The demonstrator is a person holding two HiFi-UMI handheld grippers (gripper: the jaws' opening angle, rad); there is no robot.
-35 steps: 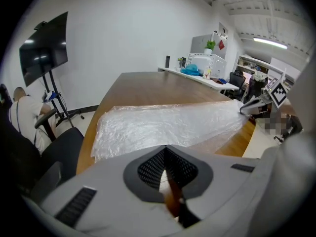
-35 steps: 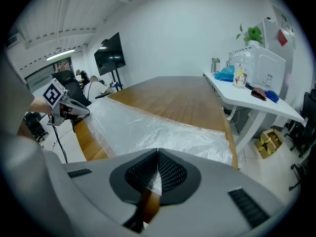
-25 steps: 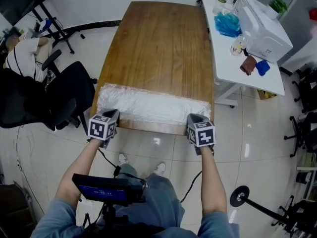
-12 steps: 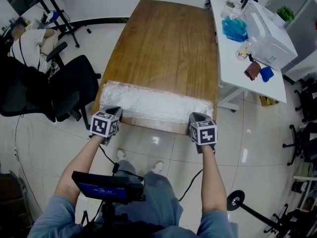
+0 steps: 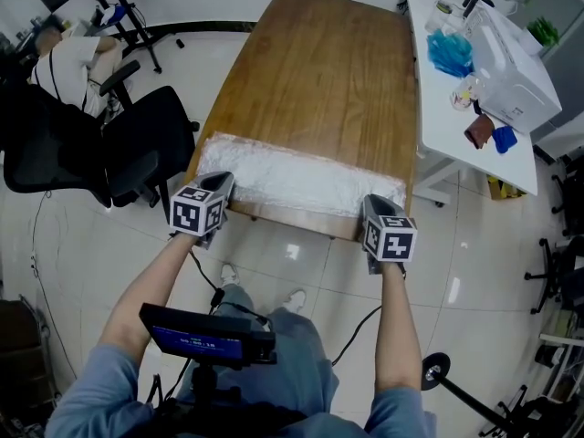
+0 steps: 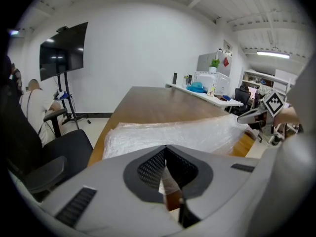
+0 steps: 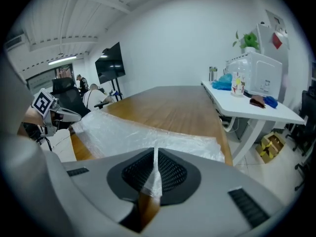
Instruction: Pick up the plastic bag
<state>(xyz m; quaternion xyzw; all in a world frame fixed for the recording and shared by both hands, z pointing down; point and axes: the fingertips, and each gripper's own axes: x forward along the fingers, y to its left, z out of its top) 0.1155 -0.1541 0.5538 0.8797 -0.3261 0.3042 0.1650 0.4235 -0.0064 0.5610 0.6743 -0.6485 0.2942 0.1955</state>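
Plastic bag [image 5: 297,179] lies flat across near end of wooden table [image 5: 319,71], stretched btwn the two grippers & running on ahead of both. L gripper [image 5: 222,186] sits at bag's near-left corner; in left gripper view its jaws are pressed together w/ a thin sliver of film caught btwn them, rest of bag spreading just beyond the tips. R gripper [image 5: 376,203] is at near-right corner; right gripper view shows a strip of film standing up btwn its jaws, pinched, tho the jaws have just been opening a little, so that hold looks less sure

Progress, as I judge it: approach done, both near corners grasped, i.e. the grab part is about in place. Lift itself not yet done – bag's body rests on tabletop, far edge flat, no part seen clear of the wood. Left to do: raise both corners together so whole sheet comes off table. Risk: thin film may slip from R side if jaws slacken more

White desk [image 5: 447,126] w/ clutter sits off beyond R gripper, office chair [image 5: 146,149] out past L gripper; neither matters here
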